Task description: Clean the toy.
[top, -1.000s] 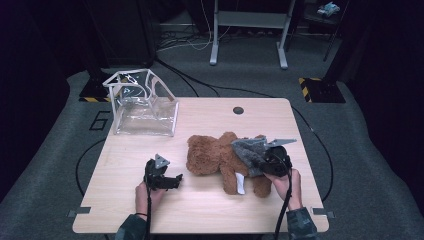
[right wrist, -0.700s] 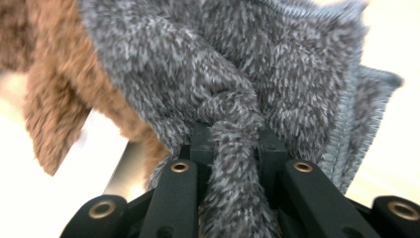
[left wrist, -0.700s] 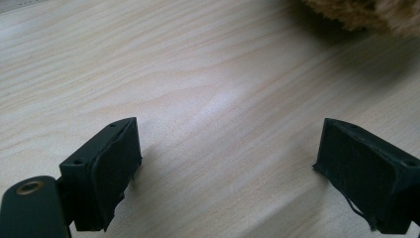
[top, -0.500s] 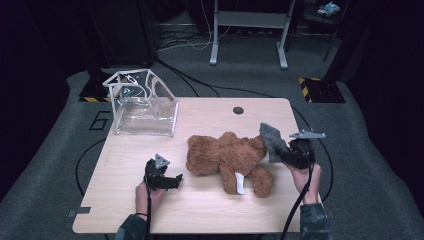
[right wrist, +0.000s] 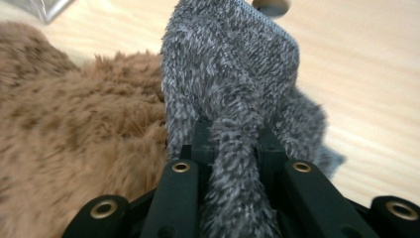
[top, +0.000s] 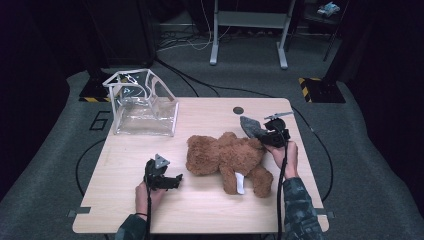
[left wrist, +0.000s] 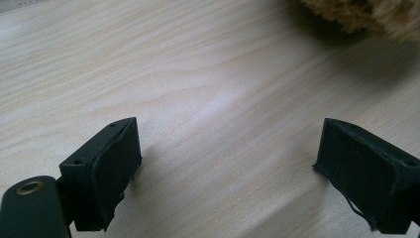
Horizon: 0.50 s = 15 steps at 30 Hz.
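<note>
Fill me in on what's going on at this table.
A person works at a wooden table with a gripper in each hand. The right gripper is clamped on a fuzzy grey cloth, holding it at the right side of a brown teddy bear that lies on the table. The left gripper rests open over bare wood to the bear's left. A clear plastic bag stands at the far left corner.
</note>
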Each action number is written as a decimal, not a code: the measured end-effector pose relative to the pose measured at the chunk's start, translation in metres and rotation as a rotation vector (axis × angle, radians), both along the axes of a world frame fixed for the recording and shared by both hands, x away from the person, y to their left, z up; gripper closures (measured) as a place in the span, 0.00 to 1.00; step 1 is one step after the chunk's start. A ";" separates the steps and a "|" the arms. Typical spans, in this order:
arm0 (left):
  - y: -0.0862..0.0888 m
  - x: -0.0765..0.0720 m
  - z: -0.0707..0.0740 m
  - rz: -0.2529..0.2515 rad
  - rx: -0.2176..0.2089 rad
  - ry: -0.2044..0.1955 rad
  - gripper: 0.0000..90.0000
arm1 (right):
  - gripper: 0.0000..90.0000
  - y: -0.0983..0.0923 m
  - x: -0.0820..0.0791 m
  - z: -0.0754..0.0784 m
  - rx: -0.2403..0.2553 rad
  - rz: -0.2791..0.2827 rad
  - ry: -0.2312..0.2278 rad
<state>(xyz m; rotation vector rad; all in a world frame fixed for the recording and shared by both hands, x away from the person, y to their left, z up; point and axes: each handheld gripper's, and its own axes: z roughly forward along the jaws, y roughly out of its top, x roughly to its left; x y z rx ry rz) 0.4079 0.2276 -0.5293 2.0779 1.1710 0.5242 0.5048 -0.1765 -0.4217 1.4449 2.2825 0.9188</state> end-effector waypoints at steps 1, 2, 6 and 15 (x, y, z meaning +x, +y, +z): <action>0.000 0.000 0.000 0.000 0.000 0.000 0.11 | 0.85 0.001 0.002 -0.003 -0.001 0.001 0.007; 0.000 0.000 0.000 0.000 0.000 0.000 0.11 | 0.85 0.001 0.004 -0.008 -0.008 0.008 0.021; 0.000 0.000 0.000 0.000 0.000 0.000 0.11 | 0.86 -0.002 0.006 -0.016 0.001 -0.009 0.039; 0.000 0.000 0.000 0.001 -0.003 0.002 0.11 | 0.86 -0.018 0.009 -0.032 -0.037 -0.068 0.062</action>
